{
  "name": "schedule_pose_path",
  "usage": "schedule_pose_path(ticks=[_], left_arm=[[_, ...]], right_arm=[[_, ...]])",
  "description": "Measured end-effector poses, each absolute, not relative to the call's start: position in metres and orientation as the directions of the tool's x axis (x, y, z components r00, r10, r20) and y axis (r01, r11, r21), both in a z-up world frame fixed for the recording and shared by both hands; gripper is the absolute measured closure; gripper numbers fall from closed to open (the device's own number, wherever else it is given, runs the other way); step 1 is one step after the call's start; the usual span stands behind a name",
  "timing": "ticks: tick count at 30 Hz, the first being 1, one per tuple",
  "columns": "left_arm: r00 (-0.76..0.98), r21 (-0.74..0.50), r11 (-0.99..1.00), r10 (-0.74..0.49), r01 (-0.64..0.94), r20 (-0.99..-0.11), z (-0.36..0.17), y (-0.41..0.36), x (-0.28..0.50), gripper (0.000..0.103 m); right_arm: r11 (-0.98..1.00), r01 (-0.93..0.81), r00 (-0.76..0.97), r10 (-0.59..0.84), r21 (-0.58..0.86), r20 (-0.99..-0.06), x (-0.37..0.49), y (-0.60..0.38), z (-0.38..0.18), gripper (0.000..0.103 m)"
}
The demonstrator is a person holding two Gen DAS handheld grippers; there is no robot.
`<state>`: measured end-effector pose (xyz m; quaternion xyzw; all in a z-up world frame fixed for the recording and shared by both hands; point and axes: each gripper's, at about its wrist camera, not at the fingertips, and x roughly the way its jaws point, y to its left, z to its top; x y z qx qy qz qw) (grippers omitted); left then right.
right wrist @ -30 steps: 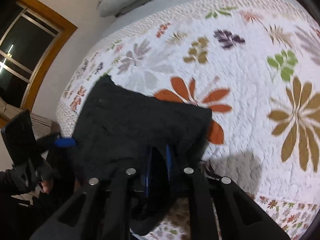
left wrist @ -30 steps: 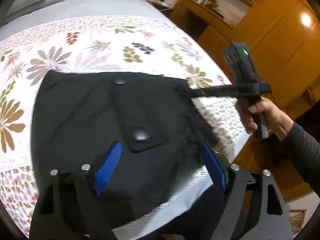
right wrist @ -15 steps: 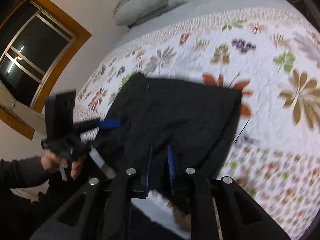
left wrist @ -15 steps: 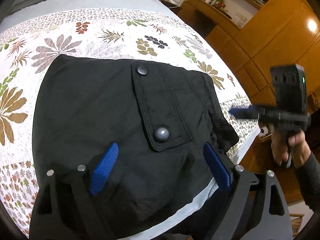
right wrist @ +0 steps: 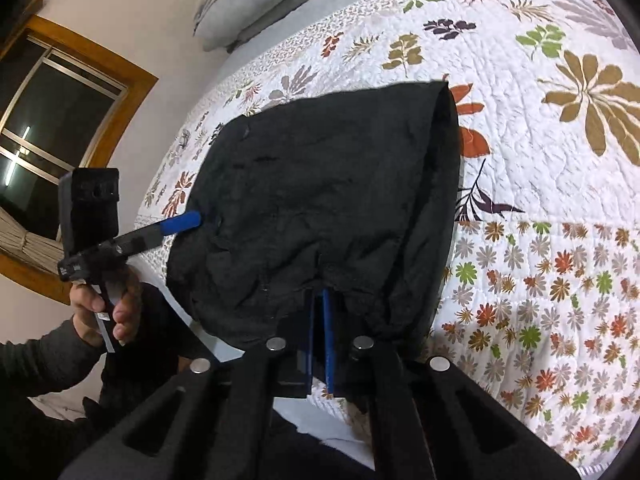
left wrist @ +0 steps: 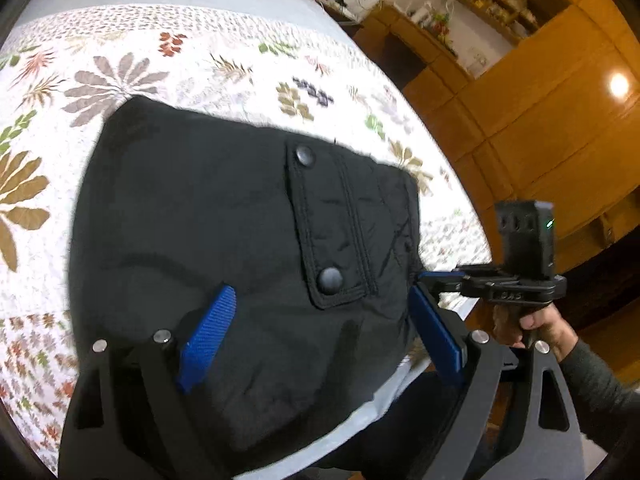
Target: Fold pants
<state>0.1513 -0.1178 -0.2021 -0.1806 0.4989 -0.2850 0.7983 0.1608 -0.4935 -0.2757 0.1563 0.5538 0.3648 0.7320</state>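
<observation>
Pants: the black pants lie on the bed, already doubled into a compact rectangle; the near edge hangs over the bed's edge; a pocket flap with two snaps faces up
Bed: covered by a white quilt with a leaf print; a grey pillow sits at the far end
Left hand-held gripper: its blue pads spread wide, hovering over the near part of the pants; nothing between them
Right hand-held gripper: pads drawn close together, pinching the near hem of the pants at the bed's edge; the cloth bunches just above the pads
Step in hand: by my reading, a late fold; the right side holds its corner while the left side is free and lined up over the cloth
Next move: likely the left pads must drop onto the near edge and close on it, matching the right grip; then both lift and carry the edge toward the far fold
Risk: the overhanging layers may slip apart if only the top layer is caught
</observation>
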Motion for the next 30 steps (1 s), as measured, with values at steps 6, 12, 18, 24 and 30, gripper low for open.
schedule_pose_path(ticks=[6,12,18,24,30], left_arm=[[0.427,-0.58,0.788,-0.606,0.207,-0.671,-0.187,-0.054,0.159,0.014],[0.44,-0.635,0.77,-0.59,0.054,-0.677,-0.207,0.004,0.188,0.014],[0.369,-0.613,0.787,-0.591,0.068,-0.718,-0.237,0.0,0.21,0.014],[0.333,-0.66,0.747,-0.644,0.079,-0.689,-0.255,0.002,0.216,0.014],[0.37,-0.604,0.794,-0.582,0.066,-0.724,-0.248,0.013,0.213,0.014]], right_arm=[[0.706,-0.379,0.22,0.697,0.599,-0.682,0.181,-0.501,-0.235,0.091],[0.703,-0.322,0.274,0.711,0.634,-0.648,0.231,-0.494,-0.239,0.09],[0.717,-0.266,0.218,0.696,0.645,-0.684,0.258,-0.484,-0.28,0.095],[0.705,-0.253,0.192,0.707,0.662,-0.68,0.259,-0.483,-0.287,0.09],[0.712,-0.271,0.221,0.701,0.648,-0.678,0.243,-0.492,-0.264,0.065]])
